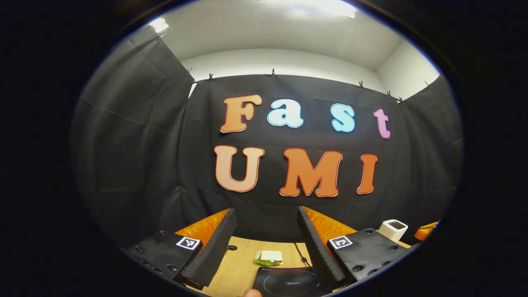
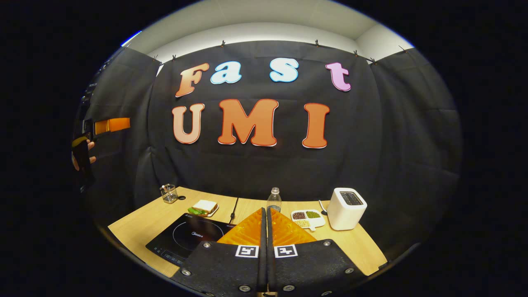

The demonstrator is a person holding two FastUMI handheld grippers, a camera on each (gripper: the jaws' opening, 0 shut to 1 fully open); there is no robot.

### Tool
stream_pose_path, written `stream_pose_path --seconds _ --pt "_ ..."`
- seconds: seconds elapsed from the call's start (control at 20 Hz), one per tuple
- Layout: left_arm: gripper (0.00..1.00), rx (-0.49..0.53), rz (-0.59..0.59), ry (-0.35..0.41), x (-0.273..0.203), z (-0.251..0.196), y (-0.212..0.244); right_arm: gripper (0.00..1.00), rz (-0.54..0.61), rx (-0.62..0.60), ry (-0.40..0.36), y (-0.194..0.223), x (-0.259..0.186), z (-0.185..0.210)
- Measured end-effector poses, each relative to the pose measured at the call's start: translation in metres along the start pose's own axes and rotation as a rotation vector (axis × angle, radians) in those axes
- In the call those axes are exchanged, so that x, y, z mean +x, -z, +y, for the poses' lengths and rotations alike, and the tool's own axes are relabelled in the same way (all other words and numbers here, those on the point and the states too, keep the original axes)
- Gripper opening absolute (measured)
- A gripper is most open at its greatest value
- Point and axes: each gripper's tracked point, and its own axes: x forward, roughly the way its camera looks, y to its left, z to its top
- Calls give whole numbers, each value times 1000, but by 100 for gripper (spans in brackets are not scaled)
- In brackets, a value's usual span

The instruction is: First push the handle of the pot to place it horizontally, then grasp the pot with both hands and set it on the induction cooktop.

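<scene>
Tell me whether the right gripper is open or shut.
Shut: in the right gripper view, the right gripper has its two fingers pressed together with nothing between them.

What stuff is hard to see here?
- Induction cooktop: near corner covered by the right gripper in the right gripper view; cut off by the bottom edge in the left gripper view.
- Divided dish: contents too small to identify.
- Sandwich: filling too small.

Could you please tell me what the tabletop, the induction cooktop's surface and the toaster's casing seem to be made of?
The tabletop looks like pale wood or a wood-grain laminate with a matt finish: fine streaks run along it. The induction cooktop seems to be black glass or ceramic, smooth and slightly glossy, with a thin printed ring. The toaster appears to be matt white plastic, though painted metal cannot be ruled out.
</scene>
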Motion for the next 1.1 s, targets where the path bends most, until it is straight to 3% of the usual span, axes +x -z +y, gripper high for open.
stream_pose_path --seconds 0.65,1.1 --pt "98 15 -11 -23 -11 13 -2 0 190 -32 -36 115 -8 31" --pt "98 32 -7 -31 -11 14 0 0 407 -31 -63 211 -21 33"
